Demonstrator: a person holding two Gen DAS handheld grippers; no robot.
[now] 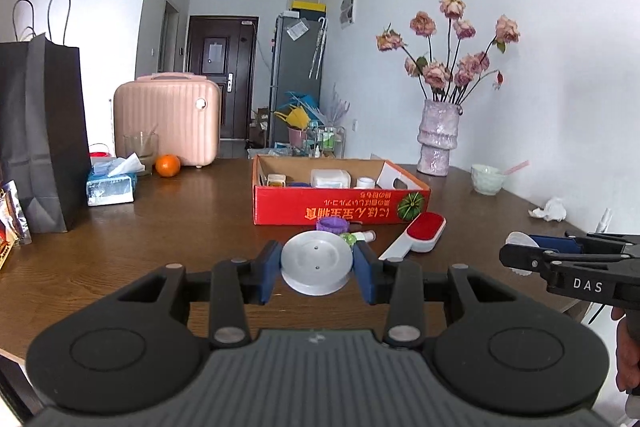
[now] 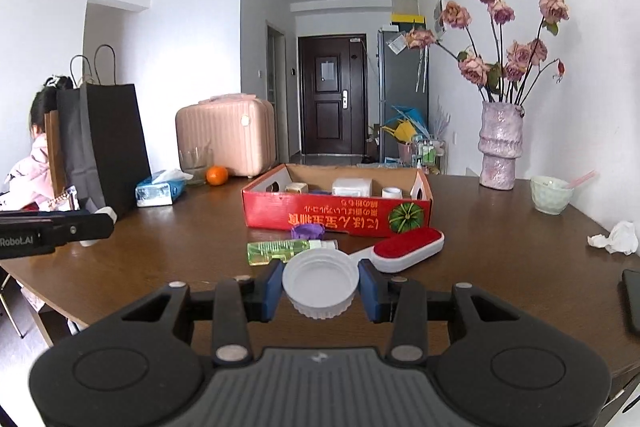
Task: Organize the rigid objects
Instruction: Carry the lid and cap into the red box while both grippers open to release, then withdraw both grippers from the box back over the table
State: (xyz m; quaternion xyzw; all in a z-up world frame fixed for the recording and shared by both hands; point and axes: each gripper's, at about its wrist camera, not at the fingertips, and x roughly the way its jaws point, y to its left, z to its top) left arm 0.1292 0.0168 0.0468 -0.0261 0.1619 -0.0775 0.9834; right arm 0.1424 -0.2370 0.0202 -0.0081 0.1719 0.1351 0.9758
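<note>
My left gripper (image 1: 317,269) is shut on a grey round disc-shaped lid (image 1: 317,261), held above the wooden table (image 1: 180,227). My right gripper (image 2: 320,285) is shut on a white ribbed screw cap (image 2: 320,283), its hollow side up; it also shows at the right edge of the left wrist view as the right gripper (image 1: 524,253). Ahead stands a red cardboard box (image 1: 340,209) with several small white containers inside. In front of the box lie a purple cap (image 2: 307,230), a green clear bottle (image 2: 280,250) and a red-and-white lint brush (image 2: 404,250).
A black paper bag (image 1: 40,131), tissue pack (image 1: 110,183), glass (image 1: 140,147), orange (image 1: 168,165) and pink suitcase (image 1: 168,119) stand at the back left. A vase of dried roses (image 2: 500,147), a pale bowl (image 2: 550,193) and crumpled tissue (image 2: 616,237) sit right. A person (image 2: 32,155) sits far left.
</note>
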